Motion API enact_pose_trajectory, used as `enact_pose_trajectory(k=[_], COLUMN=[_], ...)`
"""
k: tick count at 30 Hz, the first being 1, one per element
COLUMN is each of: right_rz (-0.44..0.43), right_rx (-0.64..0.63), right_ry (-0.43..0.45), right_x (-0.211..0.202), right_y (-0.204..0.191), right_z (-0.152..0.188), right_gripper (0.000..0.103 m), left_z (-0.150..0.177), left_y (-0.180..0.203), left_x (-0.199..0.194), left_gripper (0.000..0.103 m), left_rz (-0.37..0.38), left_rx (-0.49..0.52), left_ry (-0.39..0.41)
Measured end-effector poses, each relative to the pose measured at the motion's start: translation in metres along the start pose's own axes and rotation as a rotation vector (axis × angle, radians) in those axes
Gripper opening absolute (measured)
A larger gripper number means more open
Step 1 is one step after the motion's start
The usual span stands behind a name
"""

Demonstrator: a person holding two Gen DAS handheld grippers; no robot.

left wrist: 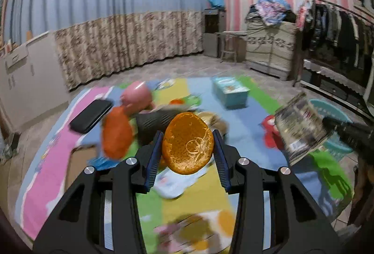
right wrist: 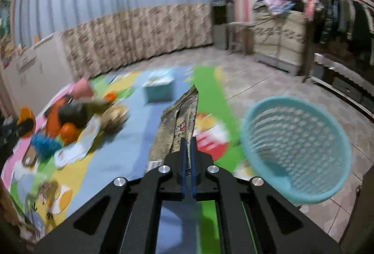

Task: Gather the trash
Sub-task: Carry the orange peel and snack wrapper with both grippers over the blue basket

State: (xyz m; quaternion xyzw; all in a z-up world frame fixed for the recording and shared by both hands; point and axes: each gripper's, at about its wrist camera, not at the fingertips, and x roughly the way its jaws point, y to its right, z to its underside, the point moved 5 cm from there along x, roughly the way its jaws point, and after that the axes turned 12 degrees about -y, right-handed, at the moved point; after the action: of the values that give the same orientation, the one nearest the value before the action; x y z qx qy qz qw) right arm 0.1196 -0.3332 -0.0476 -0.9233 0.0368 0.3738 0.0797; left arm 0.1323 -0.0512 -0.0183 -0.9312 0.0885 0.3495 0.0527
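My left gripper (left wrist: 188, 140) is shut on an orange peel (left wrist: 188, 144), held above the colourful play mat (left wrist: 245, 144). My right gripper (right wrist: 189, 141) is shut on a printed foil snack wrapper (right wrist: 177, 127), held upright above the mat; it also shows in the left wrist view (left wrist: 301, 130) at the right. A turquoise plastic basket (right wrist: 296, 148) sits on the tiled floor, to the right of my right gripper. More orange peel (right wrist: 69, 132) lies in a pile of things on the mat at the left.
The mat holds a turquoise tissue box (left wrist: 231, 91), a pink cup (left wrist: 138, 95), a black case (left wrist: 91, 116), a blue brush (right wrist: 44, 145) and paper scraps (right wrist: 70, 153). Cabinets, curtains and a clothes rack (left wrist: 336, 27) line the walls.
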Motion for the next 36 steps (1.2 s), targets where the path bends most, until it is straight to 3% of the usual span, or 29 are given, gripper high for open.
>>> enact_pose_trajectory(k=[3,9,18,26,29,31,36], right_rz=[0.041,0.165,0.228,0.240,0.232,0.225,0.213], right_rx=[0.065,0.124,0.192,0.283,0.308,0.315,0.297], right_ry=[0.061,0.094,0.085,0.046,0.043,0.039,0.025], right_x=[-0.022,-0.038,-0.026,-0.008,-0.007,-0.006,0.000], right_y=[0.041,0.106,0.168,0.213,0.227,0.229,0.225], right_z=[-0.022,-0.050,-0.038,-0.025,-0.021,-0.018,-0.018], right_gripper=[0.003,0.003,0.003,0.003,0.003,0.003,0.003], left_z=[-0.015,-0.048,-0.067,-0.073,-0.075,-0.077,-0.081], left_y=[0.032,0.098,0.205,0.277,0.300,0.310,0.312], left_x=[0.005,0.019,0.061,0.103,0.112,0.118,0.122], left_gripper=[0.041,0.041,0.041,0.043,0.054,0.068,0.079], left_rz=[0.044,0.166,0.291,0.340,0.355,0.350,0.345], left_rx=[0.026,0.044,0.126,0.217,0.245,0.253,0.227], left_ry=[0.023,0.045,0.002,-0.049,-0.055,-0.051,-0.064])
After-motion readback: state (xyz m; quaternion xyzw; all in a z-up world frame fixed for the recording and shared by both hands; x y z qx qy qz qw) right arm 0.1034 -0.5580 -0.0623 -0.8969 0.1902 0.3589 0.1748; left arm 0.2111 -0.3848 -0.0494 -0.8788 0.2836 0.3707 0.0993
